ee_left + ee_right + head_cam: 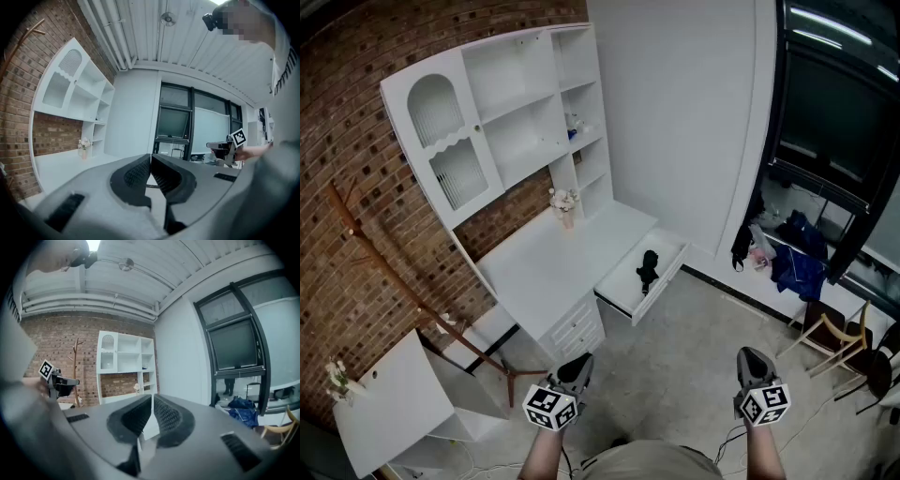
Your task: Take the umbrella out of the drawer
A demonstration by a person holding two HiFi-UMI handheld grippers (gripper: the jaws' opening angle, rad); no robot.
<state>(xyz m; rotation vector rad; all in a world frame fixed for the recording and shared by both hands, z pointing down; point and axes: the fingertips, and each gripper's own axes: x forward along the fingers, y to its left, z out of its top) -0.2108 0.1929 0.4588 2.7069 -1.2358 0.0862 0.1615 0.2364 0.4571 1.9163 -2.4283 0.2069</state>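
A black folded umbrella (pixel 648 269) lies in the open drawer (pixel 667 274) that is pulled out of the right side of the white desk (pixel 548 272). Both grippers hang low at the bottom of the head view, well short of the drawer and pointing roughly level. My left gripper (pixel 579 363) is shut with nothing in it, its tips (pixel 150 156) pressed together. My right gripper (pixel 751 358) is also shut and empty, its tips (pixel 153 397) meeting. Neither gripper view shows the umbrella.
A white shelf hutch (pixel 511 122) stands on the desk against the brick wall, with a small flower vase (pixel 565 204). A wooden coat stand (pixel 384 272) and a white side unit (pixel 394 403) are at left. A chair (pixel 834 333) and blue clothes (pixel 797 262) are at right.
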